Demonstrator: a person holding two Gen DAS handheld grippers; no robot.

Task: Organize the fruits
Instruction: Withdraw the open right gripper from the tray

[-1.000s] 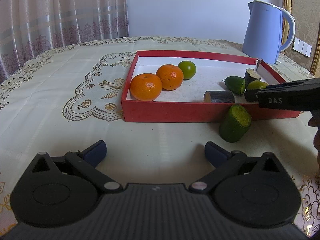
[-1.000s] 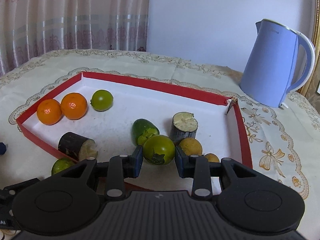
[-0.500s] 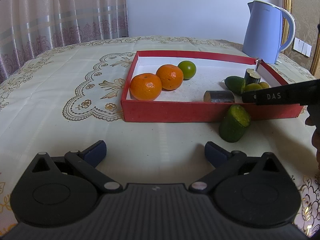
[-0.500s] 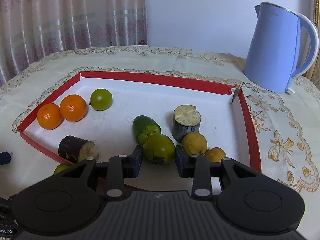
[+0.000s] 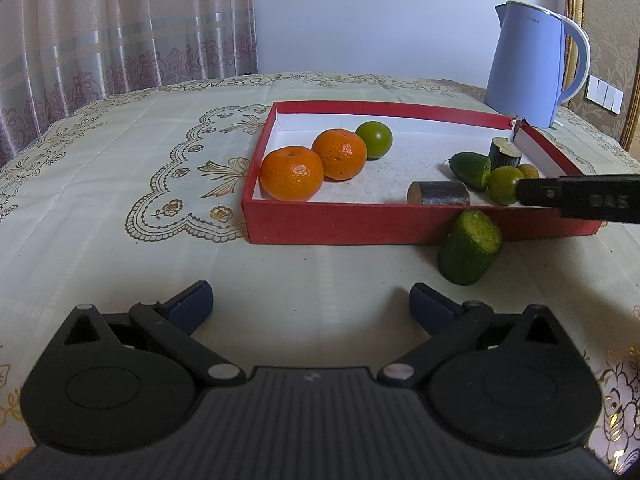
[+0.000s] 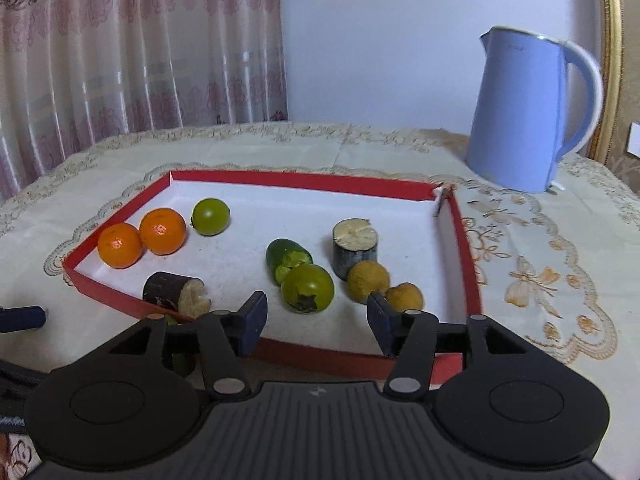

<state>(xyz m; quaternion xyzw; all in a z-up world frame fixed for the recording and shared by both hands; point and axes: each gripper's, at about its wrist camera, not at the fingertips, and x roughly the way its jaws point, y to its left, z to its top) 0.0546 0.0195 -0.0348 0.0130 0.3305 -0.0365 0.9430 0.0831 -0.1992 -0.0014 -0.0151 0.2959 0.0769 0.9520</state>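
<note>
Right tongs just spread, green fruit loose in red tray; left tongs spread, empty. Two oranges, kettle behind on worktop.

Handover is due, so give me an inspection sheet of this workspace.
Surface: table under an embroidered cream tablecloth.
Job's things: red tray holds two oranges, two green round fruits, two dark cut pieces, a cut green piece, two yellow fruits; one cut green piece lies outside.
Clutter: blue kettle.
Grippers: left claw open, empty; right claw just opened, pads clear of the green fruit.
Cables: nothing seen.
Surroundings: curtain, wall, gold frame.
</note>
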